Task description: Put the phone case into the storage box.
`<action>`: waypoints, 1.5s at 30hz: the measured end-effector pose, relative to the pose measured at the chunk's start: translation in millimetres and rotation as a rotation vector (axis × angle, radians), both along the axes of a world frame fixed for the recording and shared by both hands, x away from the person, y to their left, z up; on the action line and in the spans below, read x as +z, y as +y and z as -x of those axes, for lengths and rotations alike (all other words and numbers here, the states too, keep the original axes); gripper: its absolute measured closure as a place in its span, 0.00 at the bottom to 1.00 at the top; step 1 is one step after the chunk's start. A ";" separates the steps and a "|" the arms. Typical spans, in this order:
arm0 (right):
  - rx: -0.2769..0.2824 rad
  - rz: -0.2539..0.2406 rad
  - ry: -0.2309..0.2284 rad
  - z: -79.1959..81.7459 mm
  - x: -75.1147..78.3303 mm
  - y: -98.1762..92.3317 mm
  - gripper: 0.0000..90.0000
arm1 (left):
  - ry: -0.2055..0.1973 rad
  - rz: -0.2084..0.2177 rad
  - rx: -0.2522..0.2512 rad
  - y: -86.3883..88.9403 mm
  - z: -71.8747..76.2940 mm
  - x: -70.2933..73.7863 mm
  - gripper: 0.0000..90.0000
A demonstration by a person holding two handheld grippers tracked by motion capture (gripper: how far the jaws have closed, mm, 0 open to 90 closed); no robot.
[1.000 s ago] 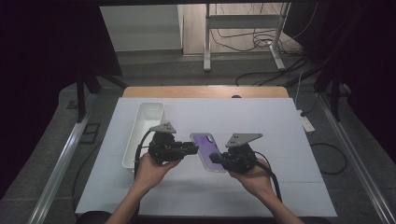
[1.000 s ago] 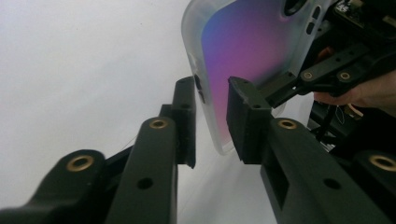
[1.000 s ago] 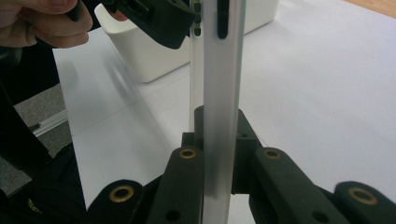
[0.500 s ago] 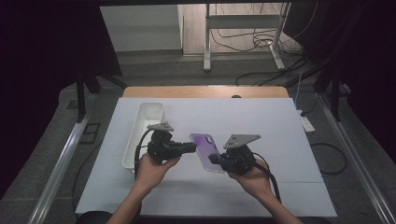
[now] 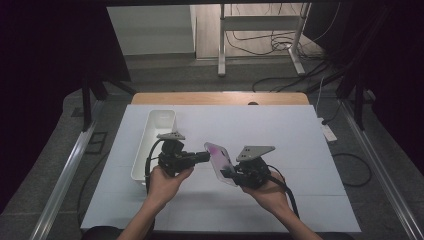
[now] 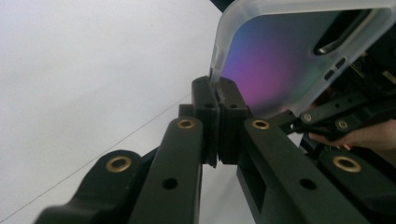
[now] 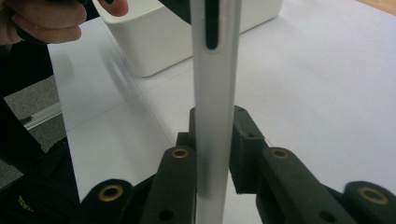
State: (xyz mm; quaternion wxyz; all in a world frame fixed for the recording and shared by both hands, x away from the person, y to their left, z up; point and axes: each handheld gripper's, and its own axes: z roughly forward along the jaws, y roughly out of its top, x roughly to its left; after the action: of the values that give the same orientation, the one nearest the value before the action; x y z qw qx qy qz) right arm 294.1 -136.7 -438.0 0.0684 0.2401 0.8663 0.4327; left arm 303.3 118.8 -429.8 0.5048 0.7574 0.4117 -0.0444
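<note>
A phone in a frosted clear case with a purple back (image 5: 219, 159) is held above the white table between both grippers. My left gripper (image 5: 206, 156) comes from the left; its jaws have just been closing, and in the left gripper view it (image 6: 218, 100) is shut on the corner rim of the case (image 6: 280, 60). My right gripper (image 5: 226, 172) holds the phone's lower end. In the right gripper view the phone (image 7: 215, 93) stands edge-on between the pads of the gripper (image 7: 215, 135), which have just eased open a little and still touch it.
A long white bin (image 5: 155, 140) stands left of the hands, seen close in the right gripper view (image 7: 168, 42). The white table top (image 5: 300, 150) has a wooden strip at its far edge. Cables and a stand lie on the floor beyond.
</note>
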 end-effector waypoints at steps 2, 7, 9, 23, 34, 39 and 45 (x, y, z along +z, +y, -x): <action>0.002 -0.001 -0.001 0.2 -0.3 0.6 0.87 | -0.004 -0.003 0.005 -0.8 0.5 0.2 0.98; -0.004 0.004 0.001 0.9 -1.9 3.7 0.84 | -0.009 -0.006 0.016 -4.4 3.0 1.3 0.98; -0.002 0.005 -0.001 1.2 -2.4 4.6 0.82 | -0.009 -0.006 0.020 -5.7 3.7 1.4 0.98; 0.022 0.048 -0.008 3.7 -8.3 15.7 0.50 | -0.031 -0.039 0.032 -12.5 6.5 1.2 0.98; 0.049 0.008 -0.017 5.9 -8.6 20.6 0.31 | -0.048 -0.080 0.046 -13.3 7.2 1.8 0.98; 0.044 0.009 -0.017 5.7 -7.4 17.8 0.28 | -0.052 -0.099 0.054 -11.4 6.5 1.4 0.98; 0.025 0.012 0.003 3.0 -7.9 10.4 0.20 | -0.059 -0.124 0.070 -7.4 4.5 -0.1 0.98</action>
State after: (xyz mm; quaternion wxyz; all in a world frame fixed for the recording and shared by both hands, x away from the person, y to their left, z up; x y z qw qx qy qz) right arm 291.1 -126.4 -445.9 0.0630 0.2298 0.8718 0.4281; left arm 298.8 111.4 -429.9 0.4699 0.7733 0.4250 0.0214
